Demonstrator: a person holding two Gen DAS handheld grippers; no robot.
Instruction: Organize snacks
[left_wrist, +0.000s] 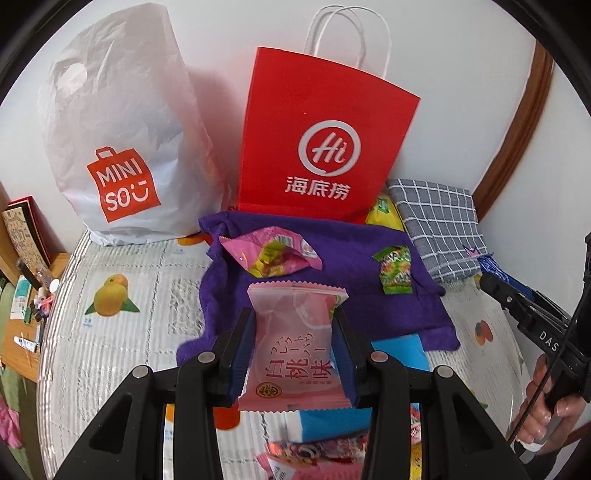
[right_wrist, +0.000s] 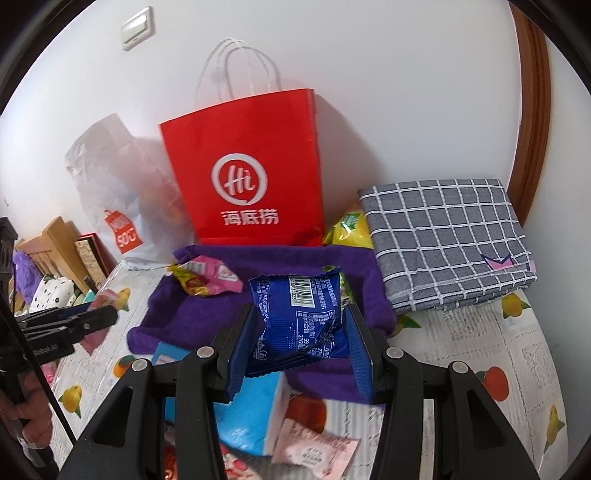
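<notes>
From the left wrist we see our left gripper (left_wrist: 293, 354) clamping a pink snack packet (left_wrist: 295, 354) above the purple towel (left_wrist: 332, 291), before the red paper bag (left_wrist: 325, 147), contents hidden. From the right wrist, our right gripper (right_wrist: 299, 339) grips a blue snack packet (right_wrist: 299, 321).

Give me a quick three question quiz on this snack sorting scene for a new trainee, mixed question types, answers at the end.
1. True or false: the left gripper has its jaws closed on a pink snack packet.
2. Which colour is the packet in the right gripper? A green, B dark blue, C yellow.
3. Fill in: the red paper bag stands behind the ______ towel.

Key: 1 true. 2 B. 3 purple.
</notes>
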